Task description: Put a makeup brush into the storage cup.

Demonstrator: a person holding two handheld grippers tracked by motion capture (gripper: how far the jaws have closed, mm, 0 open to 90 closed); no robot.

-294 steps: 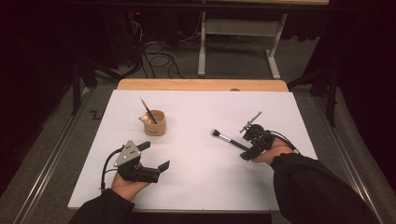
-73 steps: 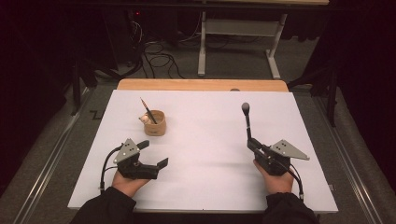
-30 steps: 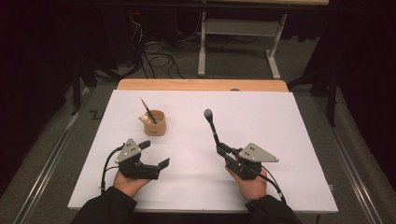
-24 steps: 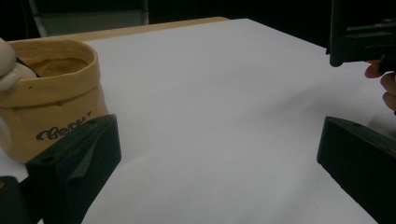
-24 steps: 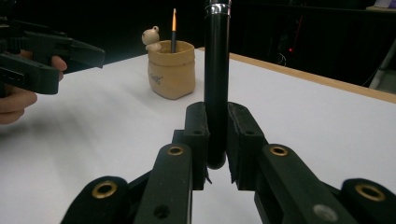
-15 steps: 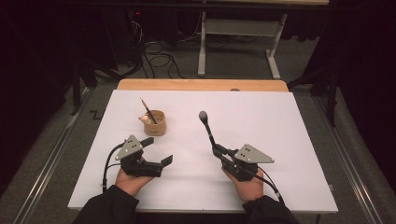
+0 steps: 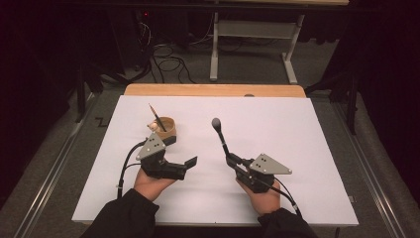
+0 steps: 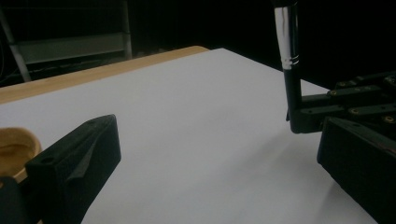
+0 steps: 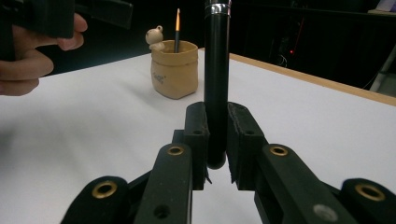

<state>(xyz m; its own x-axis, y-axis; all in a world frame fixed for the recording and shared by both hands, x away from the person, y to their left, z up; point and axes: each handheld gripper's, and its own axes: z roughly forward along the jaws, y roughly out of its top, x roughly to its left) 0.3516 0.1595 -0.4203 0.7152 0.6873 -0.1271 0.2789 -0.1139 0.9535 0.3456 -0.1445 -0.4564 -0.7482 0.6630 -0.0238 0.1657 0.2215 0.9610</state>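
Altogether — two grippers, two brushes.

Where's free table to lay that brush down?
Bare white sheet right of the brush, out to the table's right edge, and the strip beyond the tan cup toward the wooden edge. Crowded: between the left gripper, cup and right gripper.

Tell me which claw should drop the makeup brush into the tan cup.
Right claw: it is already shut on the makeup brush, head up. The left claw is open and empty beside the tan cup.
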